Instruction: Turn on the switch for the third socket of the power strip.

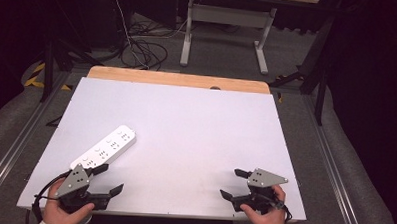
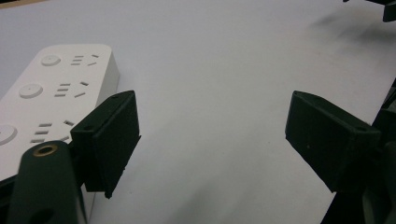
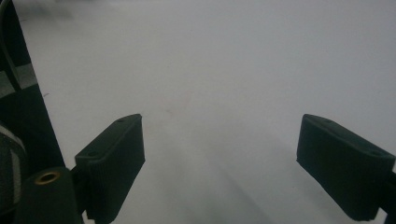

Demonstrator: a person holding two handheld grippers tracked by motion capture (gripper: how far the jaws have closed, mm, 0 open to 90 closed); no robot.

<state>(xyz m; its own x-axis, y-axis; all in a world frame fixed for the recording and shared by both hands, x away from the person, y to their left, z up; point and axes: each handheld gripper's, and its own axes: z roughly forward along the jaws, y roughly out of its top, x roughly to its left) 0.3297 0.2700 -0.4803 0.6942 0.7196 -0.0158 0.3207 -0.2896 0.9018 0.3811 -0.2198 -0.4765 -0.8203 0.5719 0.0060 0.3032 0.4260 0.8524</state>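
Note:
A white power strip (image 1: 105, 148) lies at an angle on the left part of the white table (image 1: 186, 126). Its sockets and round buttons face up, and the left gripper view shows the same power strip (image 2: 51, 100) at the left edge. My left gripper (image 1: 108, 179) rests at the front left corner, open and empty, just short of the strip's near end. One of its black pads (image 2: 114, 140) sits beside the strip's edge. At the front right, my right gripper (image 1: 234, 183) is also open, with bare table between its pads (image 3: 112, 163).
A wooden strip (image 1: 177, 80) shows along the table's far edge. Beyond it stand a white desk frame (image 1: 224, 28) and loose cables (image 1: 138, 50) on the floor. Metal rails (image 1: 330, 156) run along both sides of the table.

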